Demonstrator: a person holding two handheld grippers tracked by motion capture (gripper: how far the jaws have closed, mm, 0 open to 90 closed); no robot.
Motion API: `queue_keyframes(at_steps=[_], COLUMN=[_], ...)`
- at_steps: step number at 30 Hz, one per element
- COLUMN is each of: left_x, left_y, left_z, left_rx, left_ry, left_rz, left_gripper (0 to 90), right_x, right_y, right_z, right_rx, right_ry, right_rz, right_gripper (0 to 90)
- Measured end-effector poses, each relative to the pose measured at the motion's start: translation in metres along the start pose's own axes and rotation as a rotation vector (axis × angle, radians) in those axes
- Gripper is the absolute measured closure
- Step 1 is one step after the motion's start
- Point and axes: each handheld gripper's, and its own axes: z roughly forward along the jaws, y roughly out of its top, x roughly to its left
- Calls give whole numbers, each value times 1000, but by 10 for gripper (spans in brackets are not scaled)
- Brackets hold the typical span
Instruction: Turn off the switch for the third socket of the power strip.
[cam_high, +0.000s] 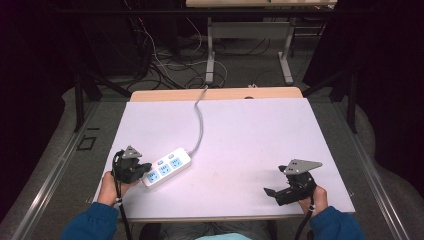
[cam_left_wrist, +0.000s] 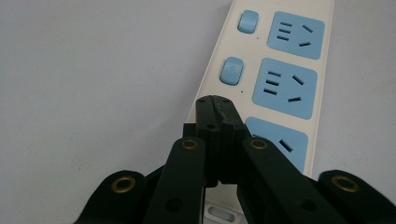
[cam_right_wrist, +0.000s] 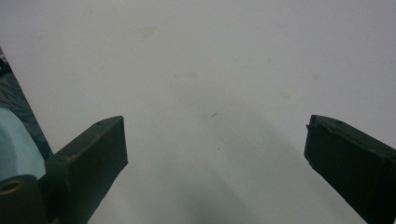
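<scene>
A white power strip (cam_high: 167, 167) with three blue sockets and blue switches lies at the table's front left, and its grey cable (cam_high: 200, 120) runs to the far edge. My left gripper (cam_high: 145, 170) sits at the strip's near end. In the left gripper view its jaws (cam_left_wrist: 215, 105) are shut with nothing between them, and the tips are over the strip (cam_left_wrist: 289, 84) beside the nearest socket. I cannot tell whether they touch it. My right gripper (cam_high: 274, 192) rests at the front right, pointing left. Its jaws (cam_right_wrist: 215, 140) stand wide open over the bare white surface.
A white sheet covers the table top (cam_high: 240, 135), with a wooden edge (cam_high: 215, 94) at the far side. Beyond stand another table's metal legs (cam_high: 210, 60) and loose cables on the floor (cam_high: 165, 65). Black frame posts flank the table.
</scene>
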Motion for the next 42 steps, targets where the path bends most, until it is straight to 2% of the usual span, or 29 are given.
queue_keyframes(at_steps=[1, 2, 4, 6, 7, 13, 29, 31, 33, 38, 42], left_x=[0, -1, 0, 0, 1, 0, -1, -1, -1, -1, -1], left_y=[0, -1, -1, -1, 0, -1, -2, -1, -1, -2, -1], left_z=[0, 2, 1, 2, 0, 2, 2, 2, 2, 2, 1], left_rx=[-1, -26, -12, -26, 1, -30, -30, -25, -28, -31, -25], left_ry=[0, 16, 6, 15, -1, 10, 15, 15, 12, 10, 25], left_rz=[-1, -10, -4, -9, 0, -11, -9, 3, -8, -6, 15], left_gripper=[900, 900, 900, 900, 900, 900, 900, 900, 900, 900, 900], right_x=[0, 0, 0, 0, 0, 0, 0, 1, 0, 0, 1], right_y=[0, 0, 0, 0, 0, 0, 0, 0, 0, 0, 0], right_z=[0, 0, 0, 0, 0, 0, -1, 0, 0, 0, 0], right_rx=[0, 0, 1, 0, 0, -1, 3, -1, 1, 4, -1], right_ry=[1, 1, 1, 1, 1, 0, -2, -6, -3, -1, -8], right_rz=[0, 0, -1, 0, 0, 0, 0, 0, -3, 1, 0], right_gripper=[54, 54, 54, 55, 55, 55, 56, 56, 56, 56, 56])
